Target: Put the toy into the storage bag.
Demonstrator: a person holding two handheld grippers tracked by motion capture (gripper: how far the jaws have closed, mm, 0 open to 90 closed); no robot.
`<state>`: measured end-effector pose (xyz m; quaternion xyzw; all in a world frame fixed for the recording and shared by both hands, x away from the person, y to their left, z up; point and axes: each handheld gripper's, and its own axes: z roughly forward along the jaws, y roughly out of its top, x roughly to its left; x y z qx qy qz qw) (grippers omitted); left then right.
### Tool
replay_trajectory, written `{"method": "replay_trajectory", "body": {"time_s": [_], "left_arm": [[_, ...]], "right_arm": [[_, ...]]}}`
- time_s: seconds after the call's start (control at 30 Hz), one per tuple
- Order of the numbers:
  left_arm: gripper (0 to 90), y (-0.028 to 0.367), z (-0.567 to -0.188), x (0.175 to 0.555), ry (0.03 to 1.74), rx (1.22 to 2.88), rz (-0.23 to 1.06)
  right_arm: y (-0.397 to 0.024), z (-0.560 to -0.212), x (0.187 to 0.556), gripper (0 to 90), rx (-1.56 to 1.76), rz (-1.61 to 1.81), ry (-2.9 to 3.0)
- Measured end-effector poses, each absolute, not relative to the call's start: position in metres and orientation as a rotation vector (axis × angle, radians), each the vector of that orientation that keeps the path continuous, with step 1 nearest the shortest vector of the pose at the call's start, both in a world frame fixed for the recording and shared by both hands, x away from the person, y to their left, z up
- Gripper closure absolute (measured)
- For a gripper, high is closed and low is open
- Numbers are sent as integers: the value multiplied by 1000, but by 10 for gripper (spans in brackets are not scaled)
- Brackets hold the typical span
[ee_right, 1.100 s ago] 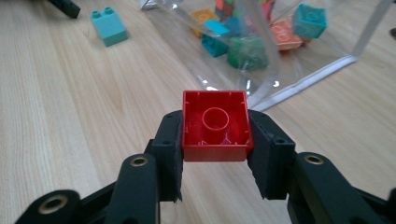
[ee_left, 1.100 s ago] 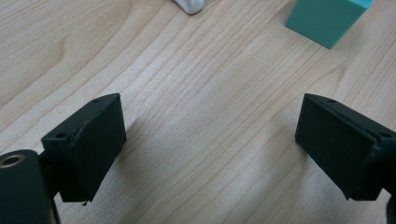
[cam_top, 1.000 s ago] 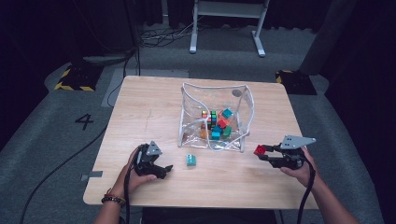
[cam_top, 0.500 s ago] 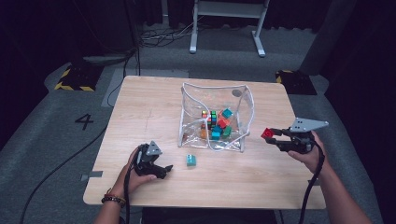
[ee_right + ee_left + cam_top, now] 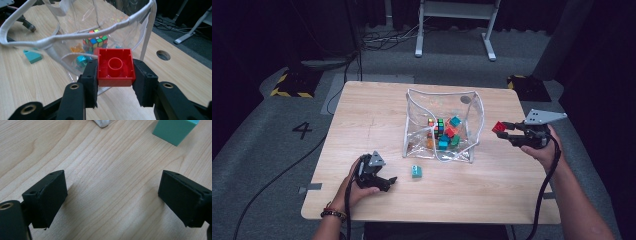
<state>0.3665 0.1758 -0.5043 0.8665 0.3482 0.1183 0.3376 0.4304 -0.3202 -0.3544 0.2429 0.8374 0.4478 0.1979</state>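
A puzzle cube (image 5: 440, 126) among small blocks, floor cables (image 5: 382, 40) beyond

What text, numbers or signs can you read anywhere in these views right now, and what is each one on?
"4" – a large dark numeral on the grey floor, left of the table.
Yellow-and-black hazard stripes, no wording – on the floor pads beyond the table's far corners.
Nothing readable on the red block, the clear bag, the teal block or the colour cube.
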Motion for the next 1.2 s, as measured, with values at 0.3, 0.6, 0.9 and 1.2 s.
{"method": "replay_trajectory", "body": {"time_s": [0.3, 0.6, 0.9, 1.2], "left_arm": [[88, 176, -504, 367, 907, 2257, 309], [88, 176, -504, 367, 907, 2258, 309], [88, 176, -504, 367, 907, 2258, 309], [88, 176, -504, 367, 908, 2257, 308]], "right_arm": [[-306, -338, 441, 595, 651, 1257, 2335], [-288, -320, 447, 595, 616, 1257, 2329], [-262, -305, 454, 595, 546, 1247, 2347], [-224, -302, 472, 594, 476, 1217, 2443]]}}
